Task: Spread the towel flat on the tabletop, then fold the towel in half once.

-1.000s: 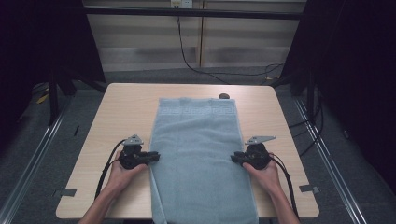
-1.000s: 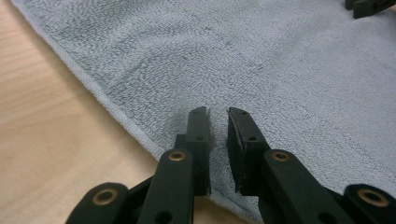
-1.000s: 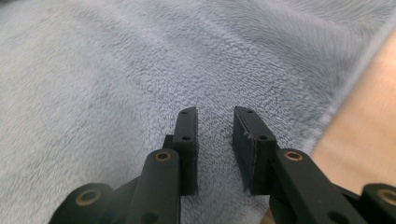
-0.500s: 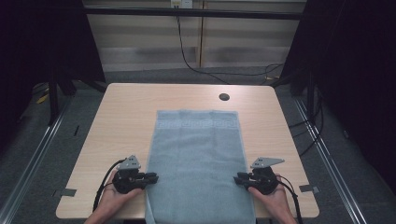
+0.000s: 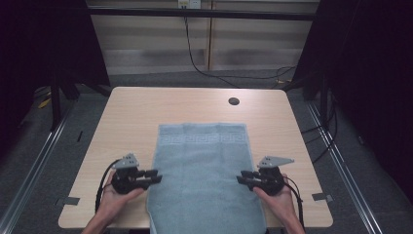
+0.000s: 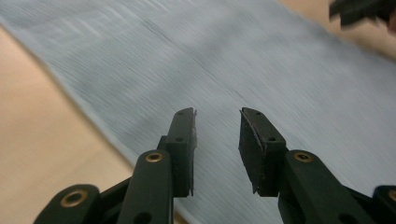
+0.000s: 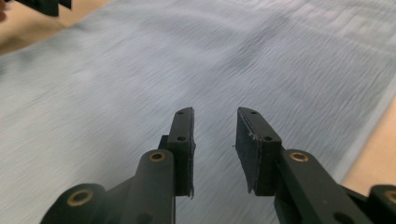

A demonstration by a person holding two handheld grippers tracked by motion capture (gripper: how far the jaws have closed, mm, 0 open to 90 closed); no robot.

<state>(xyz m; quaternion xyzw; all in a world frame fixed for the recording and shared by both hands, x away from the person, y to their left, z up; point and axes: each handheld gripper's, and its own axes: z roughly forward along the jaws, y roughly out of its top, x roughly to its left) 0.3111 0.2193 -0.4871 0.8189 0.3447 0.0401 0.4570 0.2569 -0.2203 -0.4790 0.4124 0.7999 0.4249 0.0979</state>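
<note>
towel [image 5: 202, 178] is spread flat on the near half of the table [image 5: 126, 112], its near end hanging over the front edge. left gripper [image 5: 155, 175] is held at its left edge and right gripper [image 5: 240, 177] at its right edge; both sets of jaws have just been opening, with nothing clamped between them.

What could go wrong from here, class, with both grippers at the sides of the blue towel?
1. The blue towel hangs over the table's near edge; it could slide off.
2. The left gripper and right gripper have just been opening, with nothing between the jaws; a regrasp might miss the thin edge or catch only one layer.
</note>
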